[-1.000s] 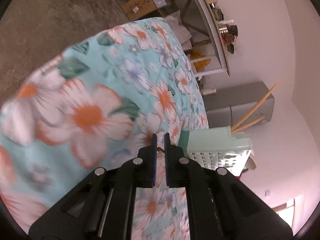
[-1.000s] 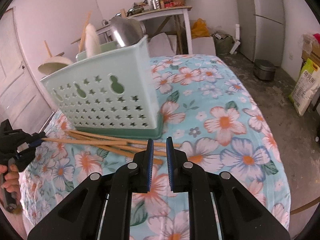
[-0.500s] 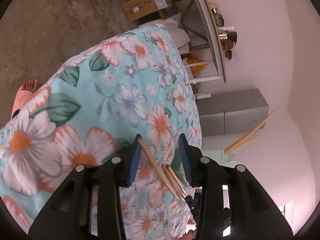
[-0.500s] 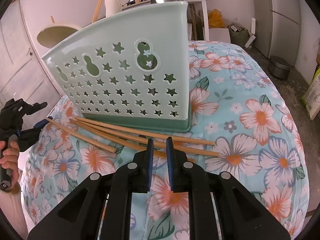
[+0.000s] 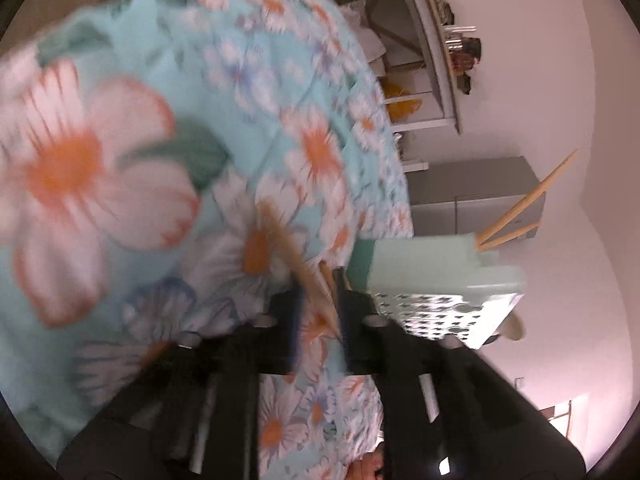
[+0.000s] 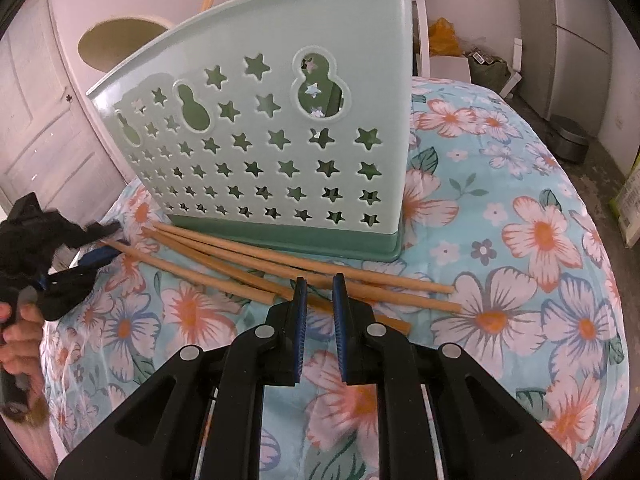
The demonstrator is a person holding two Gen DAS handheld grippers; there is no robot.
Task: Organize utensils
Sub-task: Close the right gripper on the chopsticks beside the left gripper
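Observation:
A mint green utensil holder [image 6: 280, 120] with star-shaped holes stands on the floral cloth [image 6: 540, 240]. Several wooden chopsticks [image 6: 256, 256] lie on the cloth along its front. My right gripper [image 6: 319, 280] hovers just over them, shut, with nothing between its pads. My left gripper [image 6: 106, 240], held by a hand [image 6: 16, 336], sits at the chopsticks' left ends. In the blurred left wrist view its jaws are closing, and the left gripper [image 5: 318, 280] pinches one chopstick [image 5: 296, 256]. The holder [image 5: 420, 264] stands just beyond, with two chopsticks [image 5: 532, 200] sticking out of it.
A pale wooden spoon [image 6: 116, 40] and other utensils rise from the holder. A white door [image 6: 36, 120] is behind on the left. A grey fridge [image 6: 580, 32], a metal pot [image 6: 568, 144] on the floor and a cluttered table [image 5: 436, 60] stand beyond the bed.
The left gripper opened around the chopstick ends, then closed on one while shifting across the cloth. The right gripper moved in lower, closer to the holder and chopsticks, still shut.

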